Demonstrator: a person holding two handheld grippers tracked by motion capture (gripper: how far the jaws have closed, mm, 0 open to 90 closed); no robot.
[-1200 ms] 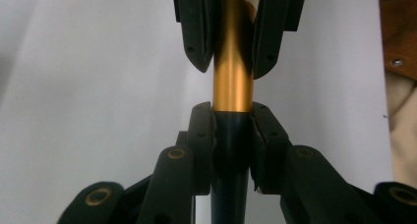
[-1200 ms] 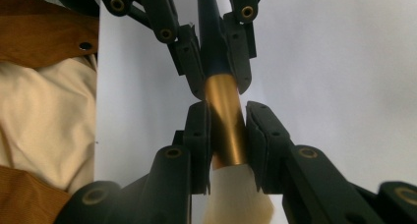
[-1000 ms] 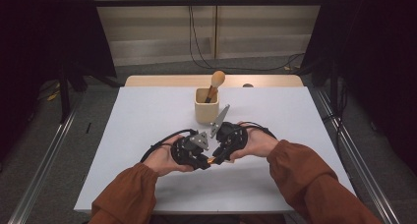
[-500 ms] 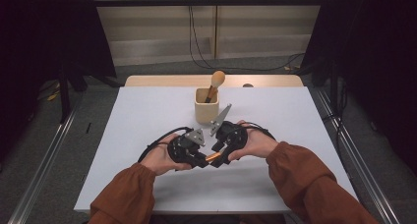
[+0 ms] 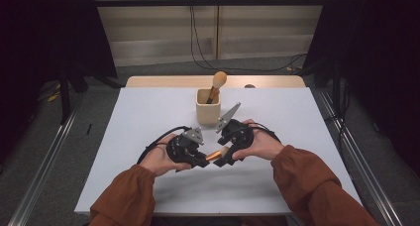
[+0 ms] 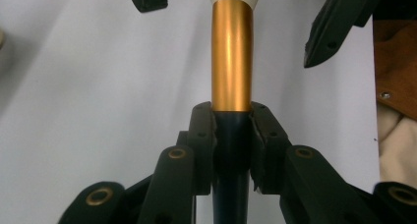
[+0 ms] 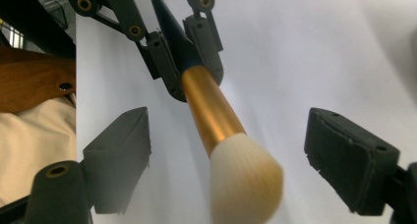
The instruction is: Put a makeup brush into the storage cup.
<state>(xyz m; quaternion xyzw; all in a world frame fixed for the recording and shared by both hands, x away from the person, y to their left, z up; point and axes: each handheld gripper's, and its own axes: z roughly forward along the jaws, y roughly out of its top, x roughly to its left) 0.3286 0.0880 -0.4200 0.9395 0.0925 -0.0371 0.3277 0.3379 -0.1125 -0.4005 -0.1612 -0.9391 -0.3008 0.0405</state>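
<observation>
A makeup brush (image 7: 209, 108) with a dark handle, gold ferrule and pale bristles (image 7: 246, 180) hangs level just above the white table (image 5: 297, 117). My left gripper (image 6: 232, 130) is shut on its dark handle, just behind the ferrule (image 6: 232, 62). My right gripper (image 7: 246, 145) faces it from the right. Its jaws have just been opening and stand wide on either side of the bristle head, without touching it. In the high view the left gripper (image 5: 204, 159) and right gripper (image 5: 224, 156) meet at the brush (image 5: 214, 155) near the table's middle.
A beige cup (image 5: 208, 107) stands just behind the grippers with a second brush (image 5: 218, 82) leaning in it. A wooden tabletop edge (image 5: 277, 81) runs along the far side. Bare table lies to the left, right and front.
The right gripper's jaws have spread away from the brush head. The left gripper has drawn slightly left with the brush still held in it.
</observation>
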